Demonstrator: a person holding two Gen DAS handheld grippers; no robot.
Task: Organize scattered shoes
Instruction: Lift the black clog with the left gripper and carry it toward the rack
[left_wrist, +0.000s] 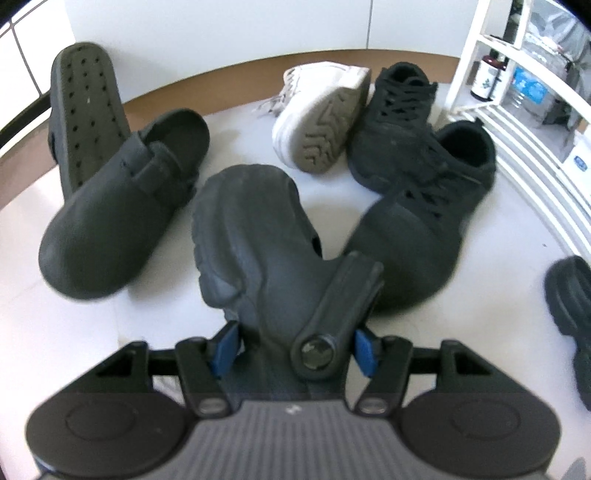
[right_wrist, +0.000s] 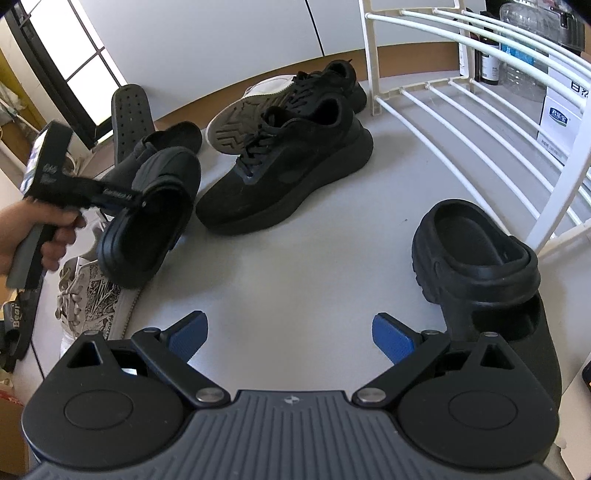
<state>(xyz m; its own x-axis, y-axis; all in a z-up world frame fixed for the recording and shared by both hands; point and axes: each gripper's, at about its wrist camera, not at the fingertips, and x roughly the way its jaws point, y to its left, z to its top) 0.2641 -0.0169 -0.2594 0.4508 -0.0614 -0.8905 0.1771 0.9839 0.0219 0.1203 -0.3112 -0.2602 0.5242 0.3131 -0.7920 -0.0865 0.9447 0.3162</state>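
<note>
The left gripper (left_wrist: 293, 341) clamps a black clog (left_wrist: 255, 236) between its blue pads (left_wrist: 225, 343), gripping it at the heel end beside the strap rivet; in the right wrist view that same clog hangs clear of the floor, tilted with its opening facing the camera, and a person's hand (right_wrist: 33, 229) wraps the gripper's handle at the left edge; the right gripper (right_wrist: 290, 338) stands with its jaws spread wide and nothing between them, only bare pale floor (right_wrist: 295, 266) beneath; just to the right of it the matching black clog (right_wrist: 476, 266) sits upright on the floor, close against the foot of a white wire shoe rack (right_wrist: 461, 110); beyond the held clog two black lace-up sneakers (left_wrist: 424, 206) lie near each other, the nearer one pointing toward the camera, the farther one (left_wrist: 395, 107) behind it near the rack's post; a white sneaker (left_wrist: 321, 122) lies tipped on its side to the left of the farther one, its grey tread showing; further left a dark grey slip-on clog (left_wrist: 122, 206) rests upright, and its partner (left_wrist: 86, 107) stands on end behind it, perforated sole facing out; in the right wrist view another white patterned sneaker (right_wrist: 92, 295) lies under the held clog at the lower left; bottles and boxes (right_wrist: 554, 118) sit behind the rack.
</note>
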